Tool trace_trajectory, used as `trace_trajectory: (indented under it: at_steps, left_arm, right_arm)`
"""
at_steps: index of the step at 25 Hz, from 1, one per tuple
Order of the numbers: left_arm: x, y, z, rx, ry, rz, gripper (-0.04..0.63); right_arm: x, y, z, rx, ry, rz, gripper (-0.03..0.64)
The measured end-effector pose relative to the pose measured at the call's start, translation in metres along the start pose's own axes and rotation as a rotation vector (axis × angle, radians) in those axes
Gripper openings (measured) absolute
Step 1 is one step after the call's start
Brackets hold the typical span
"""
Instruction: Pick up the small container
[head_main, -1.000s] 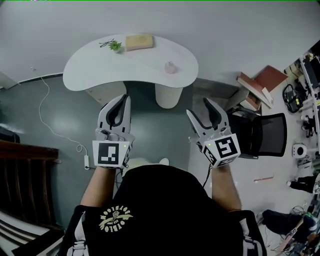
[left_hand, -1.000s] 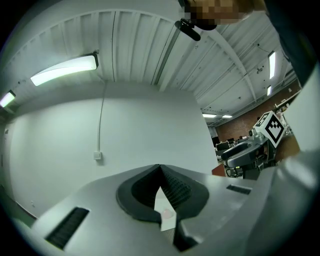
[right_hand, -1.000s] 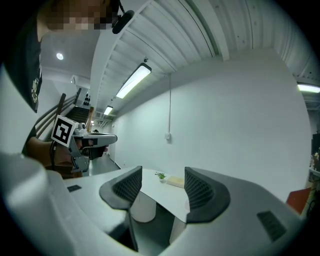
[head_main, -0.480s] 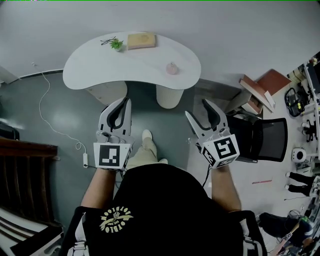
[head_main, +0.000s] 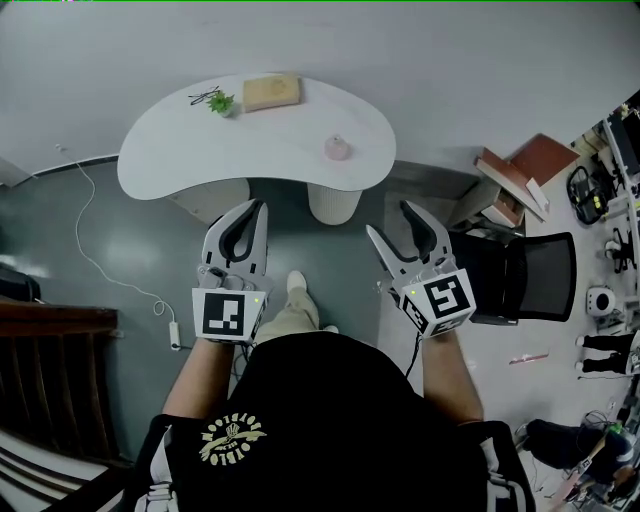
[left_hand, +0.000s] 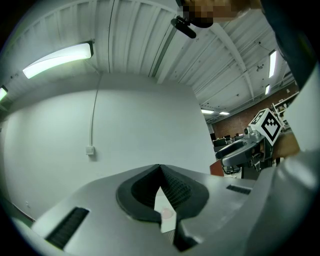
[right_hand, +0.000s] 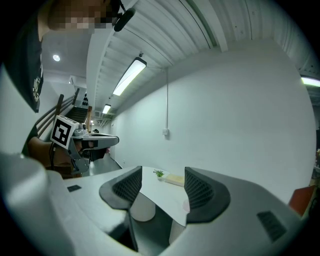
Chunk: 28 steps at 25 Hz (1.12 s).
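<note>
While both grippers hang short of the white table (head_main: 200, 160) | left gripper (head_main: 257, 205) clenched, empty | right gripper (head_main: 390, 218) released, empty | small pink container (head_main: 338, 148) near table's right front edge

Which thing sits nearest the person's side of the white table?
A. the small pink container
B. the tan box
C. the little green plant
A: the small pink container sits by the table's near edge, while the green plant and tan box lie along the far edge.
</note>
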<state>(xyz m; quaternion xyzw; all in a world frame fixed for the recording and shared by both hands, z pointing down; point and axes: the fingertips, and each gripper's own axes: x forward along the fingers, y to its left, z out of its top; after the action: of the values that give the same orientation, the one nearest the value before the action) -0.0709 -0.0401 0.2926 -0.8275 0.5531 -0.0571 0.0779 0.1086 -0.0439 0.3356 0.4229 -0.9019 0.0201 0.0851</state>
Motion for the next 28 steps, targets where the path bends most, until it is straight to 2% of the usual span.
trace_trajectory:
  at_steps: [4, 8, 19, 28]
  left_arm:
    - [0.024, 0.013, 0.001, -0.001, -0.006, -0.005, 0.009]
    - [0.051, 0.026, 0.005, 0.01, -0.05, -0.012, 0.009]
    - [0.121, 0.064, -0.014, 0.011, -0.019, -0.049, 0.009]
    - [0.168, 0.102, -0.019, 0.0, -0.038, -0.075, 0.008]
  right_arm:
    - [0.022, -0.012, 0.001, 0.019, 0.005, -0.012, 0.256]
    - [0.046, -0.027, 0.006, 0.019, 0.003, -0.018, 0.256]
    - [0.119, -0.057, 0.008, 0.042, 0.024, -0.023, 0.256]
    - [0.166, -0.08, 0.019, 0.032, 0.038, -0.057, 0.256]
